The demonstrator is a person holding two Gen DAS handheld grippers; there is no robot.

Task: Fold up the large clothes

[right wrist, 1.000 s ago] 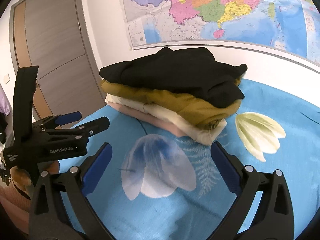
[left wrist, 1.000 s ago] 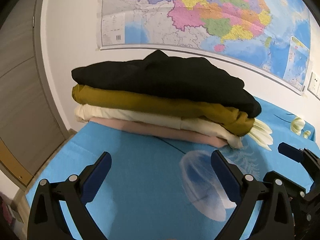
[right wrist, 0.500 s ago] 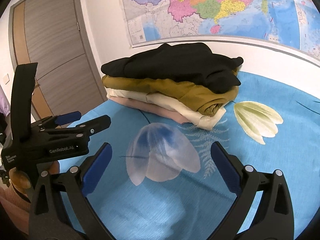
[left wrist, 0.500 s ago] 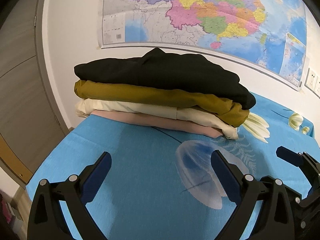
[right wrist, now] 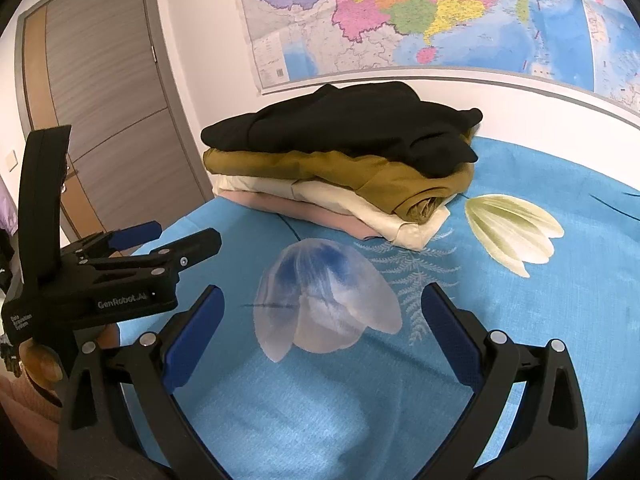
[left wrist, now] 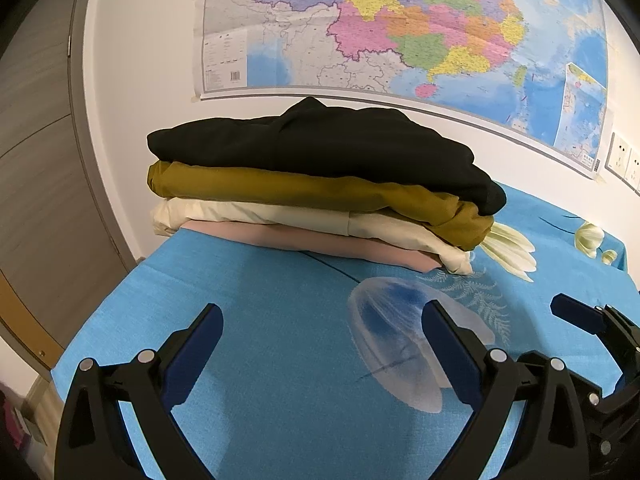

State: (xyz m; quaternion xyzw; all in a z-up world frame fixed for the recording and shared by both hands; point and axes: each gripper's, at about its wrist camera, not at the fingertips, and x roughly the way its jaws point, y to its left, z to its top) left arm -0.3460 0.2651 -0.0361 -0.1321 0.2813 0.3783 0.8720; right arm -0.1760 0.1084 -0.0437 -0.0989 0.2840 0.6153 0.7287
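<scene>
Four soft folded garments form a stack (left wrist: 320, 196) on the woven blue cloth (left wrist: 260, 300); left gripper (left wrist: 322, 344) and right gripper (right wrist: 320, 324) gape, empty.

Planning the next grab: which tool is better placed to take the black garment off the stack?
Probably the left tool: open, empty, facing the long side of the black garment. The right tool, also open, faces the stack's corner.

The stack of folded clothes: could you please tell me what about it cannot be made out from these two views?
- Pink garment at the bottom: only its front edge shows in both views; the cream garment, mustard garment and black garment cover the rest.
- Back of the stack: hidden in both views by the stack itself.
- What kind of garment each is: folded, cannot tell.
</scene>
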